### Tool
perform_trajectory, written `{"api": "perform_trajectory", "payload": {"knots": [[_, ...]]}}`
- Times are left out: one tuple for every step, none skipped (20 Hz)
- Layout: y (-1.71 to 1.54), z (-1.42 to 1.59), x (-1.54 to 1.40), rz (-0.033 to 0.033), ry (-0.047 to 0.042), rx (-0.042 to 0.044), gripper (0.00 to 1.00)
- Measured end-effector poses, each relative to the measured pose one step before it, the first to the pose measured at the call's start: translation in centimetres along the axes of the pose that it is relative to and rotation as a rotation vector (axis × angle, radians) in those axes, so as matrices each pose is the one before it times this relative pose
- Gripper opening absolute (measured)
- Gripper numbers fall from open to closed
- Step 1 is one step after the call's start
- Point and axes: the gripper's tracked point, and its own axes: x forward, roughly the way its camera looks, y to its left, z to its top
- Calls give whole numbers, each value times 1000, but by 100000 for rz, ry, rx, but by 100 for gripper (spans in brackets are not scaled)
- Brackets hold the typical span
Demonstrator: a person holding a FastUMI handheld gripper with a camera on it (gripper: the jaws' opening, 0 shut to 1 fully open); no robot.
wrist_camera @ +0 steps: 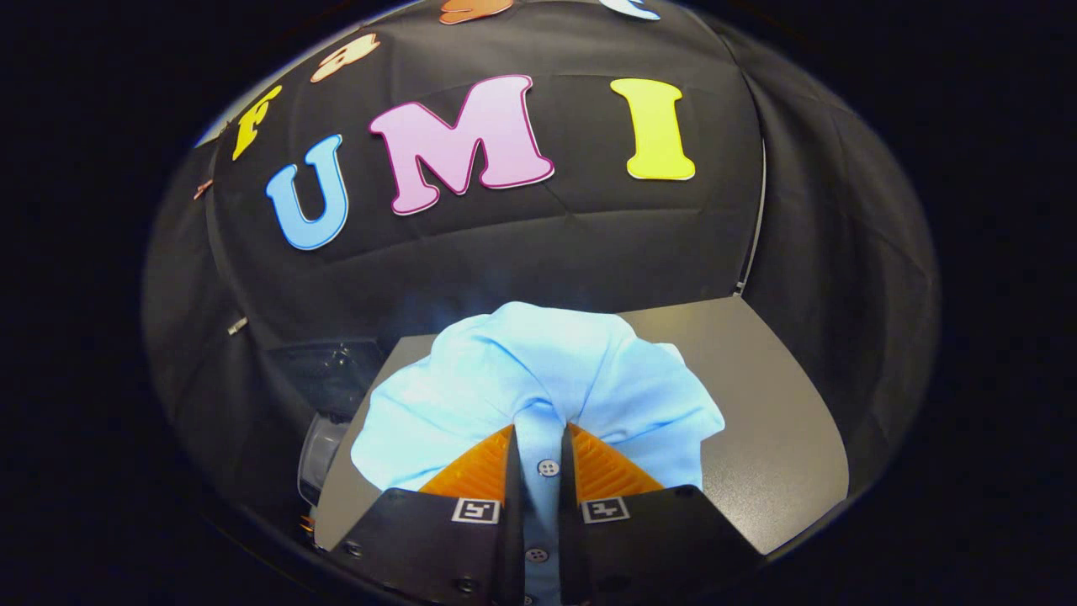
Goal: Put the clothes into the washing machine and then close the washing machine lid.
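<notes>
Light-blue shirt [538, 387] is pinched at its button strip between the tool [538, 438] fingers; what seems the washing machine [324, 404] lies beyond the tabletop [774, 438], leftward.

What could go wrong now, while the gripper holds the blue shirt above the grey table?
1. The gripper is shut on the light blue shirt only at a narrow fold of the button strip, so the fabric could slip out during the carry.
2. Most of the shirt bunches loose beyond the fingers over the grey table; it may drag or catch on the table's edge.
3. The bunched cloth hides what lies just ahead, so aiming may be harder.
</notes>
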Motion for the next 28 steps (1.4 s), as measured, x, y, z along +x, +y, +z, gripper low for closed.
{"api": "perform_trajectory", "payload": {"knots": [[-139, 242, -342, -726, -453, 62, 20], [189, 384, -402, -279, -938, -391, 20], [447, 479, -504, 185, -1008, -387, 20], [485, 776, -711, 316, -1281, 342, 20], [446, 996, -603, 672, -1658, 475, 20], [678, 1123, -702, 771, -1845, 32, 20], [728, 1023, -757, 607, -2190, 82, 20], [817, 1141, -751, 825, -2098, 151, 20], [812, 1063, -673, 981, -1880, 341, 20], [1000, 918, -646, 1451, -1386, 172, 20], [1147, 869, -782, 1949, -1385, -396, 20], [1078, 932, -646, 1553, -1699, -726, 20], [824, 836, -349, 1182, -1719, -604, 20], [993, 808, -398, 1490, -1231, -296, 20], [1125, 727, -384, 1810, -948, 33, 20], [1359, 990, -430, 1911, -1072, 43, 20], [1187, 1062, -321, 1351, -1392, -185, 20], [1298, 867, -443, 1155, -1255, -225, 20], [1424, 766, -460, 1709, -986, -525, 20], [1497, 641, -179, 1795, -999, -811, 20], [1483, 499, -144, 1749, -844, -1130, 20], [1571, 241, 20, 1873, -236, -1454, 20], [1677, 81, 38, 2056, 147, -1695, 20], [1638, -110, 292, 2056, 431, -2020, 20], [1432, -174, 280, 1677, 762, -1788, 20], [1616, -310, 423, 1558, 972, -1387, 20], [1484, -516, 644, 1592, 1111, -358, 20], [1576, -465, 666, 1756, 888, 472, 20]]}}
